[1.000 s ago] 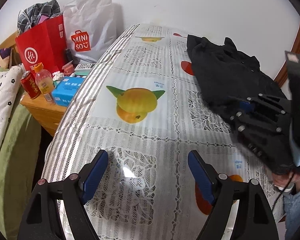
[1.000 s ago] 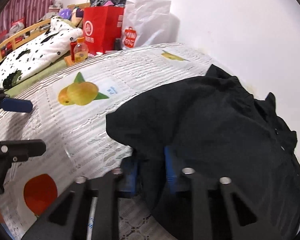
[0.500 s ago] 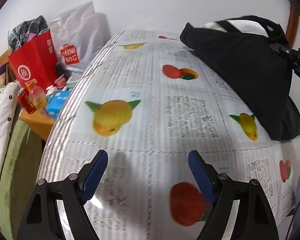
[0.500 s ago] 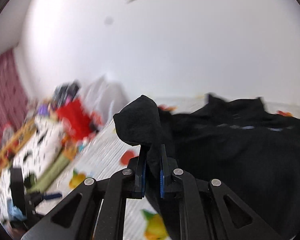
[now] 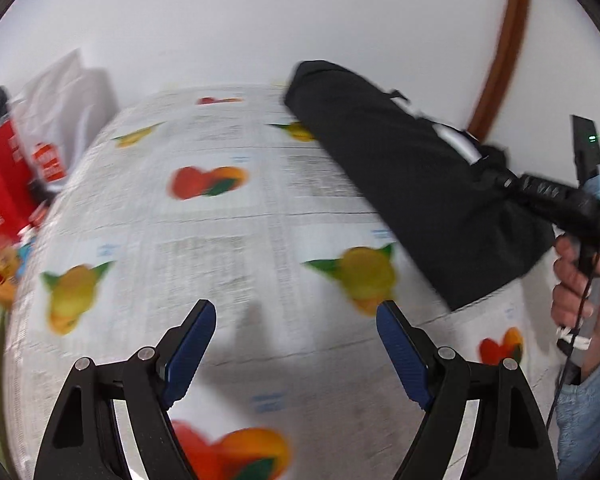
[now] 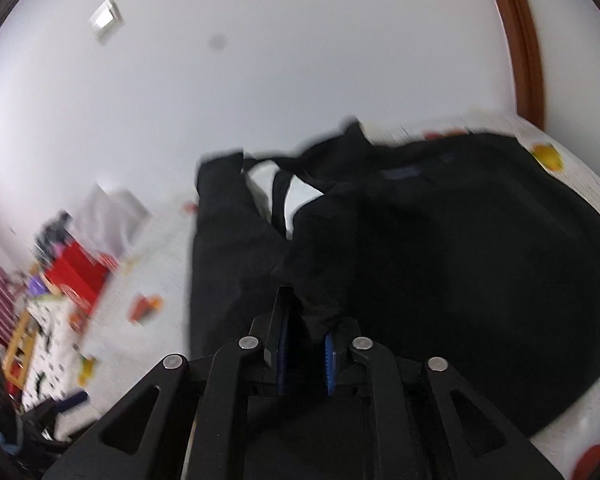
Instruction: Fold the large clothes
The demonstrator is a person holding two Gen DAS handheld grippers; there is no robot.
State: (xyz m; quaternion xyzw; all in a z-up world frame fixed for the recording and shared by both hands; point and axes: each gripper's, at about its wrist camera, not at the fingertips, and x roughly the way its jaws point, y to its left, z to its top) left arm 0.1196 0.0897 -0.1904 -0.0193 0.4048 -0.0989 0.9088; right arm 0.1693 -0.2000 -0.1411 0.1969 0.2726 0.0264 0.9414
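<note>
A white wall closes off the far side of the room, with a brown wooden frame curving up it on the right, and in front of it stands a table under a fruit-printed tablecloth. The left gripper hangs over the near part of the cloth, its blue-padded jaws spread wide with nothing between them. Ahead of it and off to its right, the black garment is lifted clear at one end and slopes down toward the cloth, its far end near the wall. The right gripper has its jaws pinched together on a bunch of that black fabric, and the rest of the garment spreads out ahead of it and to its right, with a couple of dark straps showing against something white near the collar. In the left wrist view the person's right hand wraps the handle of that tool. Far to the left of the left gripper sit a red bag and a white bag, both blurred
</note>
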